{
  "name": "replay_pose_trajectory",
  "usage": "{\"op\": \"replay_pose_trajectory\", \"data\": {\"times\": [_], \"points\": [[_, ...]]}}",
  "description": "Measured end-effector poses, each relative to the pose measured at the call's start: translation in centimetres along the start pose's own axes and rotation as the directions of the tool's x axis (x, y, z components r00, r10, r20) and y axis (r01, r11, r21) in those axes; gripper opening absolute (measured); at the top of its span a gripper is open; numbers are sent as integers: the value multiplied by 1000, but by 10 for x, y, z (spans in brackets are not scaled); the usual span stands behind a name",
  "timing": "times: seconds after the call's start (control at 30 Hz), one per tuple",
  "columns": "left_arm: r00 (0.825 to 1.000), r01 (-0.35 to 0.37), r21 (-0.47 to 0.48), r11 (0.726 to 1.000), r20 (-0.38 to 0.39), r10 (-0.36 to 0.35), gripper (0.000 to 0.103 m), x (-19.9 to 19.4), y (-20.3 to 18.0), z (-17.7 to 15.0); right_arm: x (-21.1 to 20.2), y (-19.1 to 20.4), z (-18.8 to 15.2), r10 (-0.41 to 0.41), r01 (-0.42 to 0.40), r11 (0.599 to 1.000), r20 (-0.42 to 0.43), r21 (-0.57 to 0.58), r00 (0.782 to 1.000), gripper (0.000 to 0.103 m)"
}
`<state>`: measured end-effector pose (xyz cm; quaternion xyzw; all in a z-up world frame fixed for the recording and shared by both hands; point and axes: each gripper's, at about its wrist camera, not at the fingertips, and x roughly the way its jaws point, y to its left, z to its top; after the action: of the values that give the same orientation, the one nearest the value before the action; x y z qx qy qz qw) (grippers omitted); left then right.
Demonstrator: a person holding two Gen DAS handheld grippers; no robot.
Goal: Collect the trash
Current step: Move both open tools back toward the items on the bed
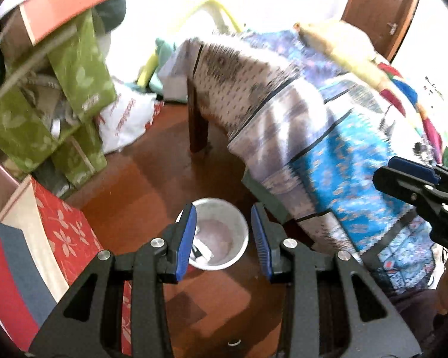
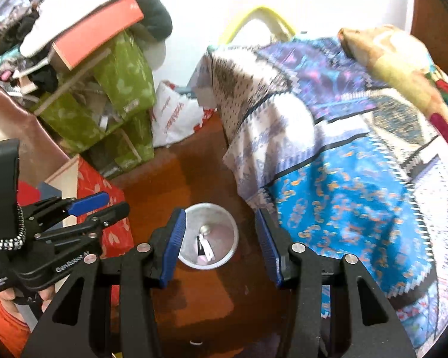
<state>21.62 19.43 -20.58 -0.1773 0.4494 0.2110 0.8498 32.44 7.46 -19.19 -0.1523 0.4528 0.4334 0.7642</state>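
In the left wrist view the left gripper [image 1: 224, 238] filled the lower centre of the frame, its blue pads [image 1: 186, 241] parted with nothing between them. Below the gap, on the brown floor [image 1: 152, 185], stood a white bin [image 1: 239, 226], seen from above. Scraps of trash [image 1: 200, 253] lay at its bottom, near its lower-left wall: something small, black and white, too blurred to identify. The right gripper [image 1: 409, 185] entered at the right edge, over a patterned blue and white bedcover [image 1: 328, 155]; from this angle I could not tell how its jaws stood.

In the right wrist view the right gripper [image 2: 221, 244] sat at lower centre, jaws apart and empty, framing the same bin [image 2: 224, 223]. Inside lay a white strip beside a black piece of trash [image 2: 204, 247] and a small round grey object just above them. The left gripper [image 2: 98, 205] showed at the left of the frame, held by a hand [image 2: 21, 295] above an orange sleeve [image 2: 6, 325], its fingers slightly parted and holding nothing.

A red floral box [image 2: 104, 208] stood left of the bin, green boxes [image 2: 116, 95] were stacked at upper left, and a white plastic bag [image 2: 176, 113] lay beside them against the wall.
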Motion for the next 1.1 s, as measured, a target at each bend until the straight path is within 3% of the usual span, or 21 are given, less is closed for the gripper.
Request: {"op": "replay_pose_trajectory", "data": {"times": [0.3, 0.57, 0.8, 1.1], "points": [[991, 63, 97, 993, 111, -74, 41, -61, -73, 16, -82, -34, -16, -64, 54, 996, 144, 70, 988, 45], [977, 164, 173, 971, 107, -185, 43, -68, -151, 26, -143, -90, -42, -186, 149, 974, 226, 172, 956, 45], [965, 225, 282, 933, 66, -253, 43, -49, -235, 28, -178, -157, -74, -298, 232, 931, 221, 283, 928, 45], [952, 286, 401, 870, -18, -305, 43, -9, -334, 25, -199, -241, -112, -409, 324, 858, 151, 399, 900, 45]]}}
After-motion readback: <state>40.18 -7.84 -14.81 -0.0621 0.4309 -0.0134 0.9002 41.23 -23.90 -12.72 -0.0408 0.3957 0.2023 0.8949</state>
